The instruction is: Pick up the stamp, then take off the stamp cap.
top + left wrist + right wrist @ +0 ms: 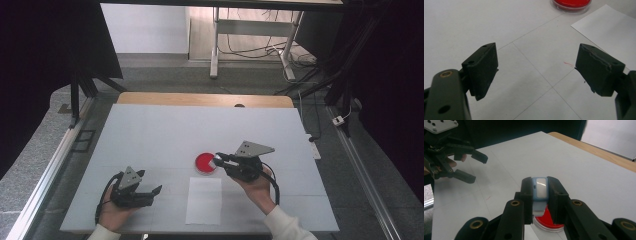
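I can read no writing on anything here. On the white table, my right gripper sits just right of centre, hand under it, jaws pointing toward nine o'clock over the red ink pad. Those jaws are clamped on a small blue stamp, upright between the pads, directly above the red dish. At six o'clock from the dish lies a white paper sheet. My left gripper rests at seven o'clock, jaws spread wide, holding nothing.
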